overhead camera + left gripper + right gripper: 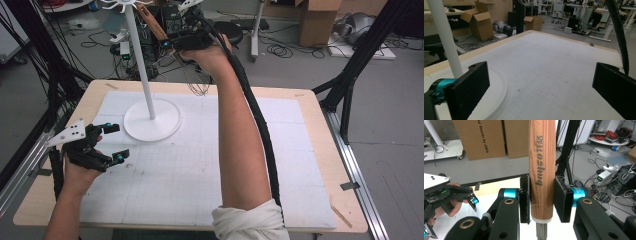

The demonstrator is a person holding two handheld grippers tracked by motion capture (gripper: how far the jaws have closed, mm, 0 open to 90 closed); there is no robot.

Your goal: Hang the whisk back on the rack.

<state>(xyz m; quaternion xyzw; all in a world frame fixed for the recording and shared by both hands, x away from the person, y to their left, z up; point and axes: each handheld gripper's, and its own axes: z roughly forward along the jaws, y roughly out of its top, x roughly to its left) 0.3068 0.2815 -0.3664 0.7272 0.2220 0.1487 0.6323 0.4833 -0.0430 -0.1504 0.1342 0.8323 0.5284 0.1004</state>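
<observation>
1. Plainly, the right gripper is being held high above the far edge of the table, and its jaws are clamping the wooden handle of a whisk from both sides.
2. Seen from the high view, the whisk is slanting: its handle is pointing up toward the top of the white stand, while its wire loops are hanging below the hand, over the far part of the white mat.
3. Judging by this, the work is looking like hanging the whisk on the stand; the pick-up is done, the whisk is sitting near the hooks, and the hanging itself is not yet done.
4. Meanwhile the left gripper is hovering low over the left part of the mat, just beside the stand's round base, with its jaws spread wide and holding nothing.
5. In the left gripper view, the stand is rising between the near jaw and the table edge, and its top is being cut off by the frame.
6. Whether the handle has a loop or hole for a hook is hard to tell, since its upper end is running out of the right gripper view.
7. The hooks at the top of the stand are partly cropped in the high view, so which one is nearest stays unclear.
</observation>
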